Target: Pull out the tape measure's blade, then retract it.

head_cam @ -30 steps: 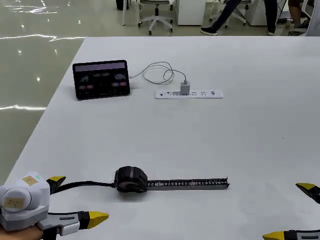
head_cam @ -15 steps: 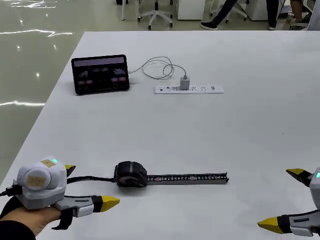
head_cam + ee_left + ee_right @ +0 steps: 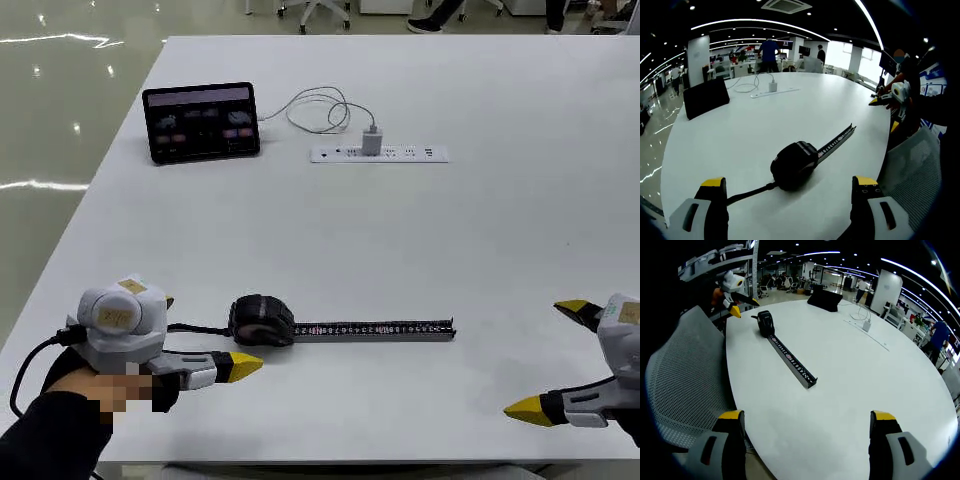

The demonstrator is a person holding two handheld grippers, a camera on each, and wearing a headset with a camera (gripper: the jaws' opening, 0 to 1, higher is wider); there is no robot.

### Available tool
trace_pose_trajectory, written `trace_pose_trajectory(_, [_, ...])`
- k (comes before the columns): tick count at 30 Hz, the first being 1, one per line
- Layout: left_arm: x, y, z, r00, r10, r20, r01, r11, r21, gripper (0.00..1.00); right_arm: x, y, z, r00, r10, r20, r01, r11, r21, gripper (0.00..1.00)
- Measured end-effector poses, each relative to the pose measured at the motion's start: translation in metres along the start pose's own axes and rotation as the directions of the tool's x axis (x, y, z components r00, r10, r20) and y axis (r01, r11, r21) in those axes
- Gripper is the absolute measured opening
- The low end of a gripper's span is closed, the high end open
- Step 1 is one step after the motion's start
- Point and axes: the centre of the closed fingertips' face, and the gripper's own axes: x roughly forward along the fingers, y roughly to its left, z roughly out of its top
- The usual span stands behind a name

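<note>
Looking down through the head view, I have the tape measure (image 3: 262, 321) lying on the white desk (image 3: 400, 230) toward 7 o'clock. Its blade (image 3: 375, 330) is pulled out flat along the surface toward 3 o'clock. A black strap (image 3: 195, 328) trails from the case toward 9 o'clock.

My left tool (image 3: 203, 333) sits at 8 o'clock with its jaws spread wide, gripping nothing. In the left gripper view the strap runs between the two yellow tips and the case lies just ahead of them. My right tool (image 3: 548, 357) hovers at 4 o'clock, also spread and empty, well apart from the blade's far end.

Farther back, a tablet (image 3: 201, 122) stands propped at 11 o'clock. Near 12 o'clock lies a power strip (image 3: 380, 154) with a charger (image 3: 371, 140) plugged in, its white cable (image 3: 315, 110) looping toward the tablet.
</note>
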Motion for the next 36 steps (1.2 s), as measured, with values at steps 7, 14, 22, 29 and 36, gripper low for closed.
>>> trace_pose_trajectory(7, [0.014,-0.007,0.007,0.9997,0.024,-0.009,-0.024,0.998,-0.056,1.0,0.007,-0.009,0.007,0.9997,0.015,-0.021,-0.016,0.998,-0.059,1.0])
trace_pose_trajectory(14, [0.034,-0.005,0.011,0.9981,0.061,-0.004,-0.061,0.997,-0.043,1.0,0.023,-0.011,0.006,0.9955,0.065,-0.068,-0.072,0.992,-0.107,0.99])
trace_pose_trajectory(22, [0.048,-0.004,0.006,0.9924,0.12,0.027,-0.114,0.979,-0.167,1.0,0.035,-0.017,0.014,0.99,0.098,-0.101,-0.113,0.982,-0.154,0.99])
trace_pose_trajectory(29, [0.053,-0.005,-0.001,0.9888,0.144,0.037,-0.134,0.97,-0.202,1.0,0.048,-0.016,0.02,0.9807,0.143,-0.134,-0.166,0.969,-0.184,0.98])
trace_pose_trajectory(36, [0.061,-0.005,0.002,0.9738,0.214,0.075,-0.192,0.954,-0.228,1.0,0.066,-0.01,0.029,0.9651,0.203,-0.165,-0.24,0.938,-0.251,0.94])
